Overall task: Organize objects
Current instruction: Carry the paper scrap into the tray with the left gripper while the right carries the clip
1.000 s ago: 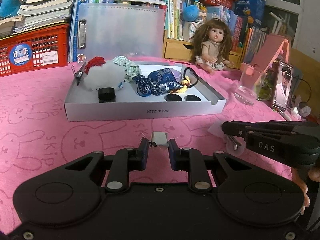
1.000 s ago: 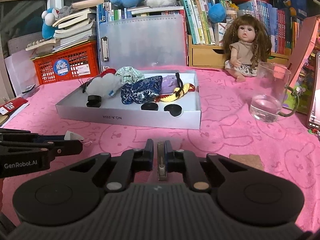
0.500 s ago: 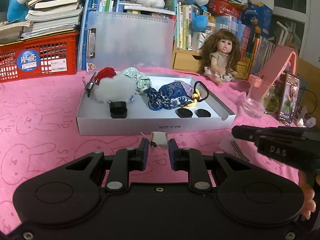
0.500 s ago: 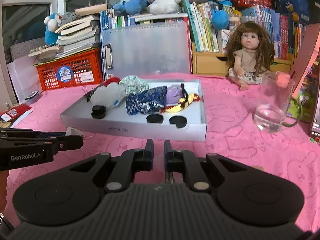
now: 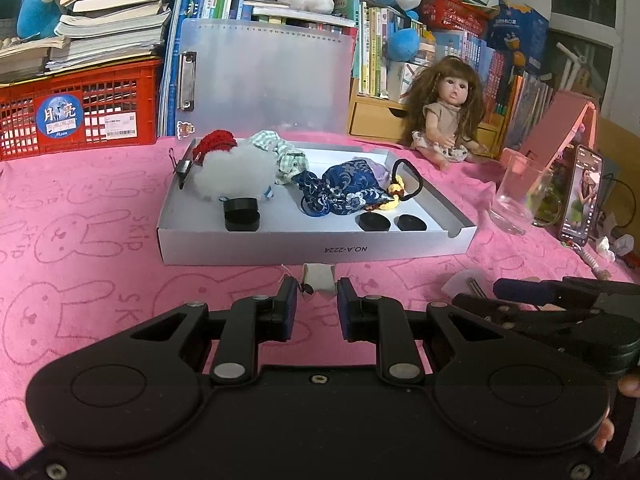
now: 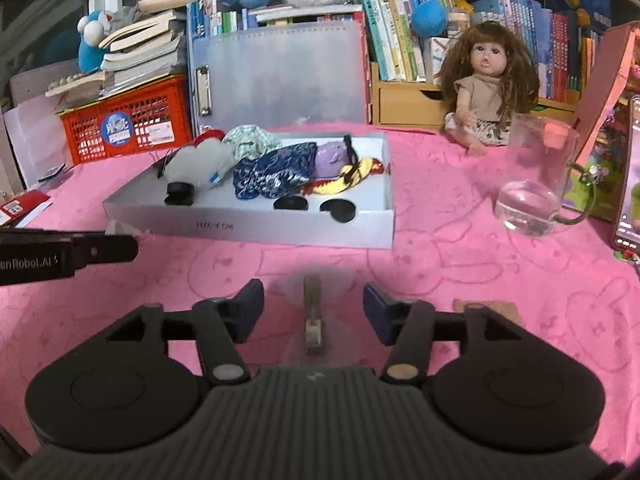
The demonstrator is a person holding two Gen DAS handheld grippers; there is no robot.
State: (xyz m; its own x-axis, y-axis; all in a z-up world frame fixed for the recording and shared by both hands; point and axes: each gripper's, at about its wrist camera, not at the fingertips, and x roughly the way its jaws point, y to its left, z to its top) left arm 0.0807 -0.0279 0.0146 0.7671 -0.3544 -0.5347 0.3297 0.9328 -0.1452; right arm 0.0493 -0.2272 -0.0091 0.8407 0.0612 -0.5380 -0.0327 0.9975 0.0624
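While a pink rabbit-print cloth (image 5: 80,240) covers the table, a red crate (image 5: 80,112) is seen at far left under stacked books. The left gripper (image 5: 316,300) is held low over the cloth just before the white shallow box (image 5: 312,246); its jaws are drawn in as far as they go, and a small white tag-like piece (image 5: 318,282) sits at their tips, though whether it is actually pinched cannot be told. Inside the box are laid, from left to right, a white fluffy toy with a red cap (image 5: 236,174), a black round case (image 5: 241,219), a blue patterned pouch (image 5: 344,194), two black discs (image 5: 374,222) and a black hair tie (image 5: 408,182). A translucent clipboard (image 5: 264,80) stands behind the box. The right gripper (image 6: 314,312) is shown with jaws that have just been opening; they now stand apart, and a small clear packet with a brownish strip (image 6: 312,320) lies on the cloth between them, untouched by either pad. Further right are seen a doll (image 6: 486,88), a glass mug (image 6: 536,184) holding water, and a lit phone (image 5: 580,196)
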